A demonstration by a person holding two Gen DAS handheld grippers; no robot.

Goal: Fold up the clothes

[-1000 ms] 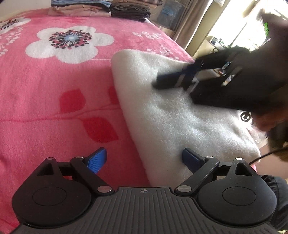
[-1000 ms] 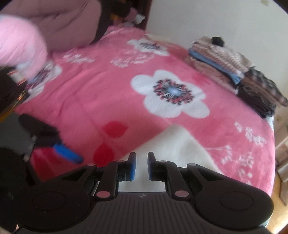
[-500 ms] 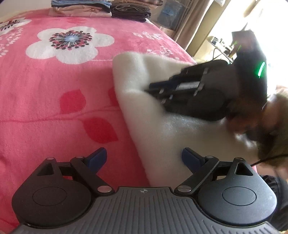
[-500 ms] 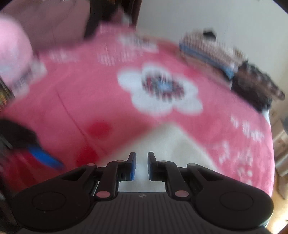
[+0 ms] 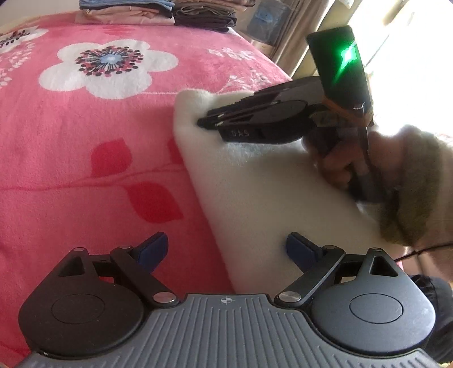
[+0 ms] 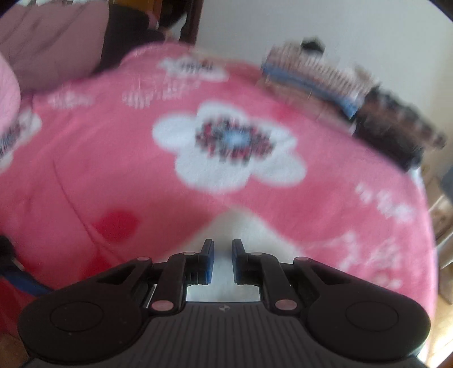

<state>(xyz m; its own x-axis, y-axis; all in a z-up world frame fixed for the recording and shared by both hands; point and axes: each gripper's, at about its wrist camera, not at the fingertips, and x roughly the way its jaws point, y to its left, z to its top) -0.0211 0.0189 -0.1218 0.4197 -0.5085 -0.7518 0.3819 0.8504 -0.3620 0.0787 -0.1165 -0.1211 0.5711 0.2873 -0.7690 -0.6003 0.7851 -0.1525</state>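
Left wrist view, from left to right: the pink fleece blanket with white flowers point(image 5: 85, 175) fills the left half, with stacks of folded clothes point(image 5: 158, 11) at the top edge. The left gripper point(image 5: 226, 249) at the bottom has its blue pads spread wide, nothing between them but the near edge of the folded white fluffy garment point(image 5: 269, 192). That garment lies right of centre, its long axis running from the lower right up toward the upper middle of the frame, far corner pointing at the stacks. A second ago the right gripper point(image 5: 202, 122) hung blurred over the garment's middle; now its tips rest at that far corner, held by a hand point(image 5: 339, 164) in a fuzzy sleeve point(image 5: 419, 184) at the right. Right wrist view, blurred: the right gripper's pads stand narrowly apart over white fabric, pinching nothing that shows. No containers are in view.
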